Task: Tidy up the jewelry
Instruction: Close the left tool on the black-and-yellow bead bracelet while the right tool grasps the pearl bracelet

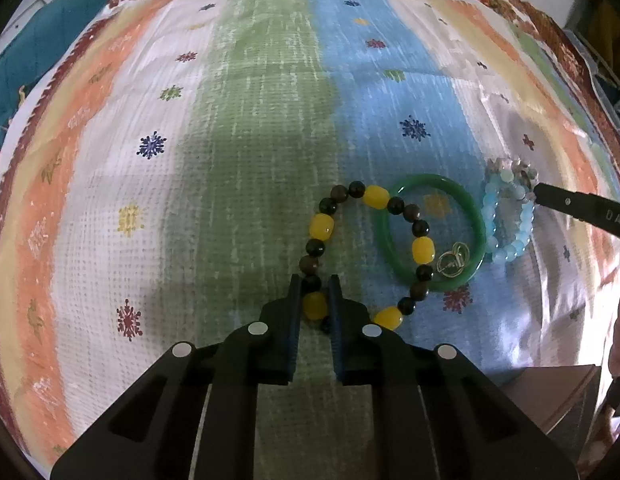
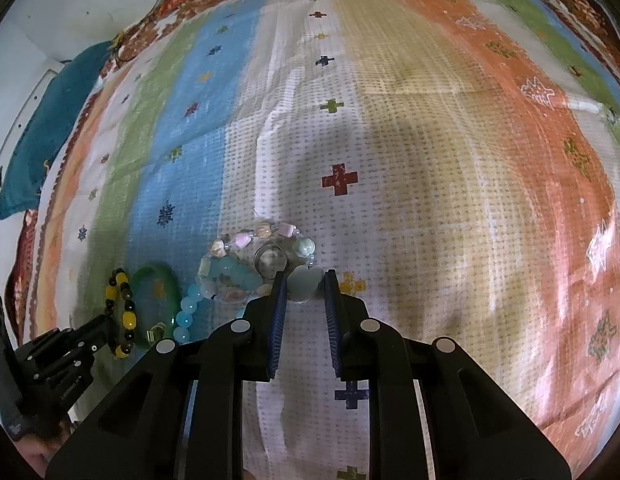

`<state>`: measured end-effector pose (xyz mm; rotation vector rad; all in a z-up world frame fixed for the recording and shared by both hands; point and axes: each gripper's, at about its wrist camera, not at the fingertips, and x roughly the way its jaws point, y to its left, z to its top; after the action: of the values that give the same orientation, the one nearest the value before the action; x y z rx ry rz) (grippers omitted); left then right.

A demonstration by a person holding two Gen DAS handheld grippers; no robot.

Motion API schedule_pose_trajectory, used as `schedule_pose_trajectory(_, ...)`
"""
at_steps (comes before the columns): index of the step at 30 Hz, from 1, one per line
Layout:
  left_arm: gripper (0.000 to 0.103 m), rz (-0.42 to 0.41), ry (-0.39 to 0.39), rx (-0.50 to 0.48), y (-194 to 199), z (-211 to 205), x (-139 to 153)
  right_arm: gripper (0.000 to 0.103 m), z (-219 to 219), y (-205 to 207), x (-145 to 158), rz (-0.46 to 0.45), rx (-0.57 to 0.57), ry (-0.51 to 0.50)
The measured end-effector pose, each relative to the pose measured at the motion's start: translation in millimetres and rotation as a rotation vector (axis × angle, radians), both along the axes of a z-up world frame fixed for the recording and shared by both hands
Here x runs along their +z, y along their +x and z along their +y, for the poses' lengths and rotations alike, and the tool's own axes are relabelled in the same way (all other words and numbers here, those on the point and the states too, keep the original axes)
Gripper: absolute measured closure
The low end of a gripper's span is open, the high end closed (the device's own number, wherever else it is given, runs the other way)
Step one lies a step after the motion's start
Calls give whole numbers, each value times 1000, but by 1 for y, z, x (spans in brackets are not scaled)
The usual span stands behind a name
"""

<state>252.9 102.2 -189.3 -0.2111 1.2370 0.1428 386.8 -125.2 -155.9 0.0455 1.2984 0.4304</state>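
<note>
My left gripper [image 1: 314, 292] points steeply down at the striped cloth [image 1: 238, 120], and its two blue-padded jaws are pinched in on the near side of the yellow and dark bead bracelet [image 1: 369, 256]: a yellow bead and a dark bead sit right between the pads, pressed from both sides. The rest of that bracelet loops away up and to the right of my fingers, and its far side lies across the green bangle [image 1: 429, 232], which rests flat on the blue stripe just to the right. Inside the bangle's lower edge is a small clear ring-like trinket [image 1: 451, 262]; I cannot tell exactly what it is. Touching the bangle's right rim is the light blue bead bracelet [image 1: 505, 224], and the black tip of my other tool reaches it from the right edge of this view. In the right wrist view, my right gripper [image 2: 306, 286] also points down, its jaws drawn close around a pale, smooth heart-shaped bead [image 2: 306, 286] that fills the gap between the pads. That bead belongs to the pastel stone bracelet [image 2: 262, 236], which curves away up and left from my fingertips on the white stripe, around a clear glassy piece [image 2: 272, 262]. The light blue beads lie just left of my left finger, with the green bangle and the yellow and dark bracelet farther left, where the left gripper's black body shows in the corner.
</note>
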Motion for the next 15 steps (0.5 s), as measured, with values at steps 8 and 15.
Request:
schedule_pose_trajectory(8,91,-11,-23,-1,0,4,7,84,2,-4,13,-31,24,2)
schedule_pose_trajectory(15,91,-28,6,-2,-3,-3,18,84,8,-8,21,-98,67,-64)
